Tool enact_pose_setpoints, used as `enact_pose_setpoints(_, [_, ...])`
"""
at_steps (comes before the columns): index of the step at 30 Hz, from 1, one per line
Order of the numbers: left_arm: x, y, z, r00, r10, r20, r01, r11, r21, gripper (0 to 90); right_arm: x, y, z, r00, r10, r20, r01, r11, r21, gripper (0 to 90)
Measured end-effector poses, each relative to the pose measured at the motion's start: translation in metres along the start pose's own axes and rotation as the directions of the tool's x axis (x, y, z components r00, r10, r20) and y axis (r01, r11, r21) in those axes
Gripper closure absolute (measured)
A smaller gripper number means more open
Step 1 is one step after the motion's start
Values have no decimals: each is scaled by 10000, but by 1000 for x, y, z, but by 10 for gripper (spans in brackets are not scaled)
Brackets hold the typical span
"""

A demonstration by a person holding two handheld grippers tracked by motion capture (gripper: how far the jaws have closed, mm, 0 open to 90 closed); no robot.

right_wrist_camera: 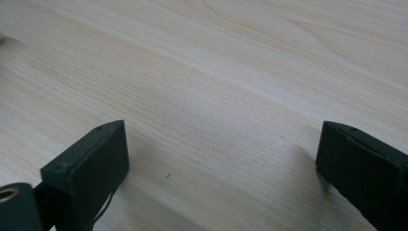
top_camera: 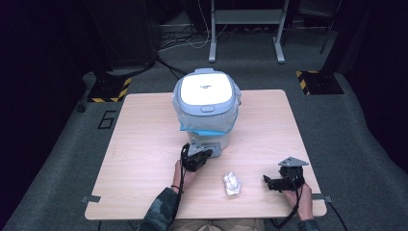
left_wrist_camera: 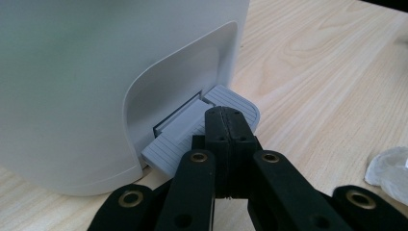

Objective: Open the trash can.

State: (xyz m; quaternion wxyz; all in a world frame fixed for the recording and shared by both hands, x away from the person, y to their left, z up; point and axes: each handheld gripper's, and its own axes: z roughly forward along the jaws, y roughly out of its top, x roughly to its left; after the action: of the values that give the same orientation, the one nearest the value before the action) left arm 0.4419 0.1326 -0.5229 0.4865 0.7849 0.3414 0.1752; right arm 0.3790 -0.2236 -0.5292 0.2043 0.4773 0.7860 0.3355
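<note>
A white pedal bin (top_camera: 207, 103) with a pale lid (top_camera: 206, 89) that is down and a clear bag liner stands at the middle of the wooden table (top_camera: 144, 144). Its grey pedal (top_camera: 215, 149) sticks out toward me. My left gripper (top_camera: 204, 154) is shut with nothing between its pads, and its tips (left_wrist_camera: 230, 120) lie on top of the pedal (left_wrist_camera: 192, 130) at the foot of the bin (left_wrist_camera: 96, 72). My right gripper (top_camera: 267, 183) rests low near the table's front right, open over bare wood (right_wrist_camera: 223, 144). A crumpled white wad (top_camera: 232, 184) lies between the two hands.
The wad (left_wrist_camera: 392, 171) sits just right of my left gripper. The table's front edge (top_camera: 202, 214) runs close behind both hands. Beyond the table are a grey floor, cables and a metal stand (top_camera: 245, 29).
</note>
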Motion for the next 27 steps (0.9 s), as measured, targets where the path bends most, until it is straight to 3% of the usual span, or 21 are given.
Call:
enact_pose_setpoints(5, [1,-1,1,10000,-62,36,62,9998,186,899,0,0,0,10000,25,16,-25,10000,1,35])
enact_pose_setpoints(6, [1,-1,1,9997,238,-69,-235,9990,374,899,0,0,0,10000,27,14,-27,10000,4,34])
enact_pose_setpoints(9, [0,0,3,9986,501,-188,-485,9960,755,899,0,0,0,10000,18,15,-18,10000,0,35])
enact_pose_setpoints(10, [1,1,4,9958,894,-185,-872,9916,951,899,0,0,0,10000,20,14,-20,10000,0,35])
enact_pose_setpoints(11, [-1,1,6,9968,772,-189,-748,9917,1050,899,0,0,0,10000,26,22,-26,10000,1,35])
enact_pose_setpoints(13, [0,2,5,9946,1012,-219,-981,9886,1138,899,0,0,0,10000,22,19,-22,10000,0,34])
enact_pose_setpoints(15, [-1,1,7,9979,618,-204,-593,9928,1040,900,0,0,0,10000,26,24,-26,10000,1,34])
enact_pose_setpoints(19, [1,1,7,9990,440,-112,-425,9932,1080,900,0,0,0,10000,33,33,-33,10000,-4,35])
enact_pose_setpoints(27, [1,1,7,9987,509,-102,-494,9923,1137,900,0,0,0,10000,25,25,-25,10000,-8,35])
